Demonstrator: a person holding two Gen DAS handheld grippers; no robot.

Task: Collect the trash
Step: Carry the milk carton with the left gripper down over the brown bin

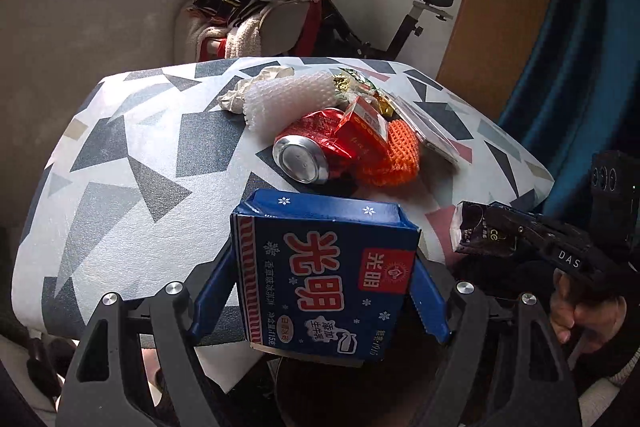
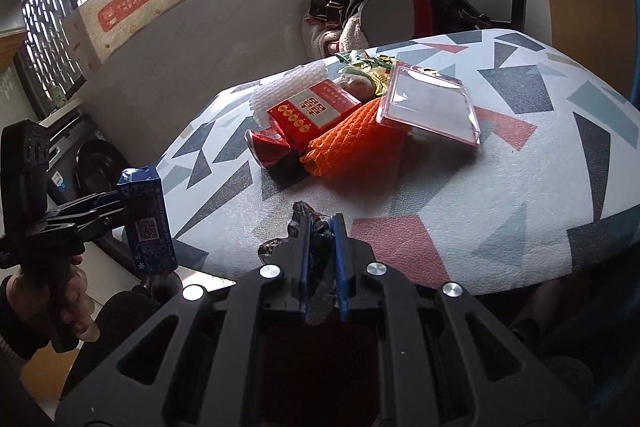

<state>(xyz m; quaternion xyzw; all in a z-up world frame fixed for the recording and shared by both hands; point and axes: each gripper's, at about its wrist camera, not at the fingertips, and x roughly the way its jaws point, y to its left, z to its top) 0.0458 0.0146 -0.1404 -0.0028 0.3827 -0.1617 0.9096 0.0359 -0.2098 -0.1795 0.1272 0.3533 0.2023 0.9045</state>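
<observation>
My left gripper [image 1: 324,283] is shut on a blue ice-cream carton [image 1: 320,275] and holds it over the table's near edge; the carton also shows in the right wrist view [image 2: 148,219]. My right gripper [image 2: 320,231] is shut on a crumpled black wrapper [image 2: 316,227], also seen in the left wrist view [image 1: 480,231]. A trash pile lies on the patterned table [image 1: 132,163]: a crushed red can [image 1: 308,151], a red box [image 2: 316,109], orange foam net [image 2: 348,143], white foam net [image 1: 288,99], a clear plastic case [image 2: 432,103] and gold-green wrappers [image 2: 368,67].
A dark round bin opening [image 1: 340,395] lies below the carton. A chair piled with clothes [image 1: 256,7] and an exercise bike [image 1: 380,3] stand behind the table. A blue curtain [image 1: 568,67] hangs at the right. A washing machine [image 2: 92,163] stands at the left.
</observation>
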